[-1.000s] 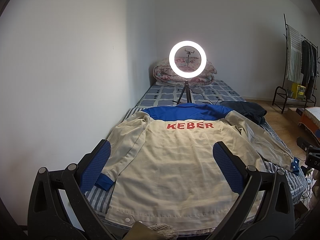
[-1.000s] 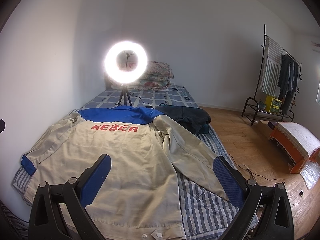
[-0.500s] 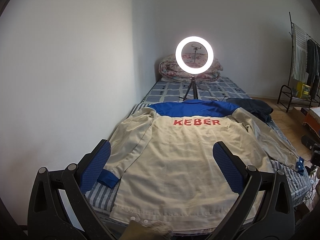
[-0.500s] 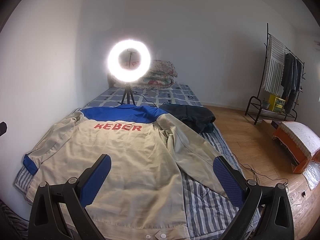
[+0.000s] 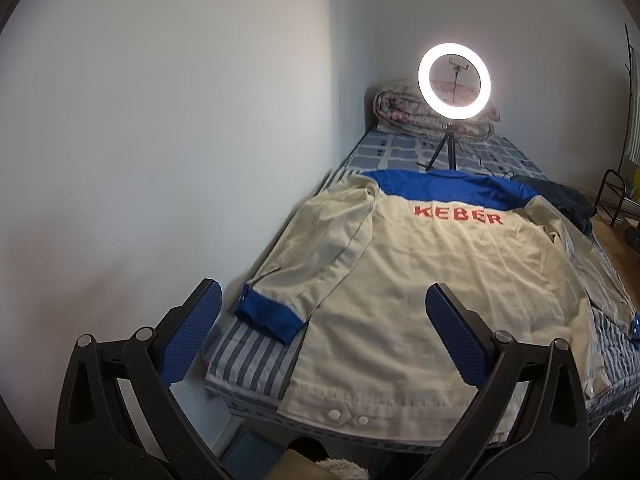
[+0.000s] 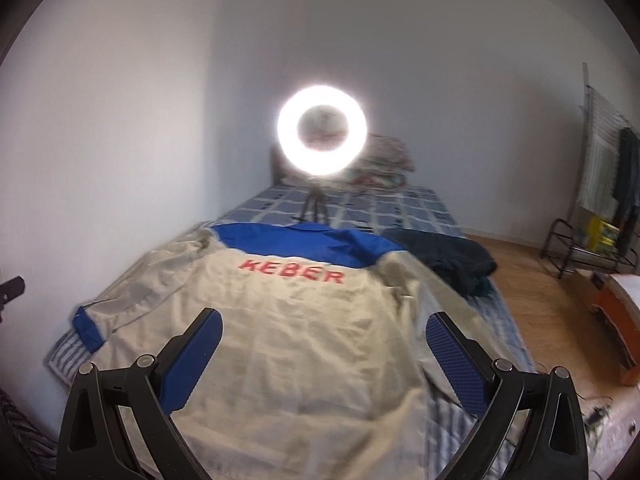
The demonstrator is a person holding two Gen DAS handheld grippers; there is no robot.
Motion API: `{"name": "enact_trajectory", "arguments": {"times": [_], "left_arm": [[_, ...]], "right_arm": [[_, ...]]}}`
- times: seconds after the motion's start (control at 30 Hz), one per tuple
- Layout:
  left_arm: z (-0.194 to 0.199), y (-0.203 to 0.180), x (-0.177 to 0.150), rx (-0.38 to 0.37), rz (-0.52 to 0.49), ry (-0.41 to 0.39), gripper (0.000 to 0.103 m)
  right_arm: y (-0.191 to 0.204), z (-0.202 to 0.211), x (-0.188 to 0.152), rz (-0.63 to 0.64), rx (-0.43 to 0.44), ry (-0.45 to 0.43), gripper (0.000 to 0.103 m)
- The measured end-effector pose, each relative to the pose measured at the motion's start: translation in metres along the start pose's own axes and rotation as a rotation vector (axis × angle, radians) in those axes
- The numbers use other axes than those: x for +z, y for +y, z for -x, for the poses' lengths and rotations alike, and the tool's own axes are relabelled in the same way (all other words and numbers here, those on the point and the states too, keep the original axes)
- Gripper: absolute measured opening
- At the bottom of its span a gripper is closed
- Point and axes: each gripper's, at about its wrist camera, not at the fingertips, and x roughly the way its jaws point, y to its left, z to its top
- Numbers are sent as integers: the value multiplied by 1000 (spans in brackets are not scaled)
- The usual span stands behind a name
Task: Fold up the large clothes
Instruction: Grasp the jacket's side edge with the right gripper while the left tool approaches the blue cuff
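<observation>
Home bedroom: bed [image 5: 472, 152] w/ folded quilt [image 5: 400, 108], clothes rack [image 6: 608, 168], wood floor [image 6: 536, 280], ring light [image 5: 454, 79].

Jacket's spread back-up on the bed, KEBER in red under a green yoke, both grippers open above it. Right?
Not quite: the yoke is blue, not green, as the left wrist view shows. The rest holds: jacket back-up on the bed, left gripper and right gripper open.

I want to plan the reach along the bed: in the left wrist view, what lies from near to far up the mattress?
Jacket hem with snaps → red KEBER lettering → blue yoke → ring light tripod → folded quilt at the far wall.
</observation>
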Motion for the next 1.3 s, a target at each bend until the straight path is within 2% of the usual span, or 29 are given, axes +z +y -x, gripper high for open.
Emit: {"name": "enact_trajectory", "arguments": {"times": [0.17,0.3,0.57,0.63,0.7,0.9,1.17,1.3], "left_arm": [[-8,13,-20,16,6,13,103],[-20,19,-27,10,32,46,103],[-46,29,-40,-1,56,101,103],[-52,30,-42,9,43,102,102],[-57,31,-44,4,41,104,100],[-71,40,-48,-10,61,130,100],[-83,52,-52,-51,110,174,100],[-84,53,-54,-56,117,177,100]], "right_arm": [[38,-61,8,-52,252,149,100],[71,-118,10,-148,448,285,86],[156,-219,-12,-215,643,465,78],[175,-242,-21,-227,668,514,74],[191,-265,-32,-265,695,573,66],[220,-315,-51,-373,732,678,61],[262,-352,-70,-407,759,745,54],[286,-361,-72,-395,778,738,53]]}}
